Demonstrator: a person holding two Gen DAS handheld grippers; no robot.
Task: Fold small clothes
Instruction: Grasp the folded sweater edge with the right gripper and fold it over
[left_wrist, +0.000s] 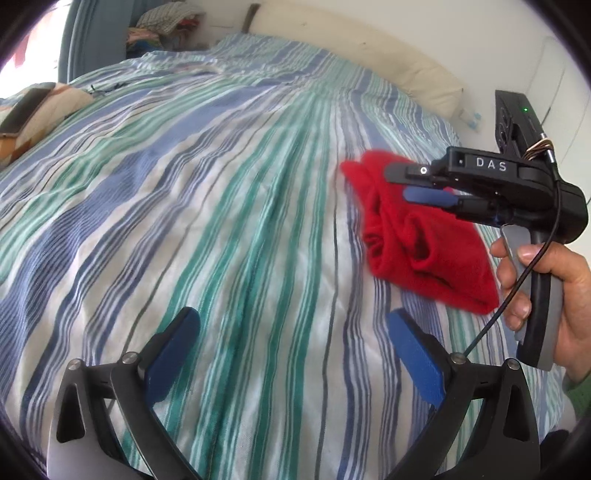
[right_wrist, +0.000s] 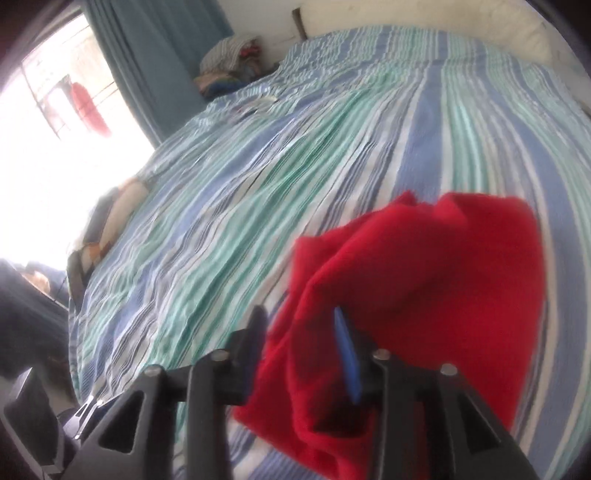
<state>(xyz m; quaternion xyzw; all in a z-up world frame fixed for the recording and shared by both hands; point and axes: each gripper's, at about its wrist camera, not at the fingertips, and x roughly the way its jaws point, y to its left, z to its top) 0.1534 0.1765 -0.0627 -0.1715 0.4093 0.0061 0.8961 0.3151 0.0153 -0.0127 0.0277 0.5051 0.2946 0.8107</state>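
Across most of the left wrist view a striped bedspread (left_wrist: 221, 184) is being shown, blue, green and white. At the bottom of the frame the left gripper (left_wrist: 293, 343) is being held with its blue-padded fingers (left_wrist: 173, 354) spread wide, nothing between them, above bare bedspread. At the right of the frame a red garment (left_wrist: 424, 240) is lying crumpled on the bedspread. The right gripper (left_wrist: 397, 182) is being held over the garment's upper part by a hand (left_wrist: 546, 291) at the right edge; its two fingers are seen apart, but whether cloth is being pinched cannot be told from this side. A cream pillow (left_wrist: 369, 48) is lying along the wall at the upper right.

Low in the right wrist view, which is blurred, the right gripper (right_wrist: 301, 328) is being shown with its fingers (right_wrist: 345, 350) parted. The red garment (right_wrist: 443, 277) is filling the lower right of the frame, with a fold of it lying between the fingers; the pads are not seen pressing on it. The striped bedspread (right_wrist: 258, 184) is running to the top, and a pile of clothes (right_wrist: 229, 62) is lying beside a blue curtain (right_wrist: 159, 55) at the upper left.
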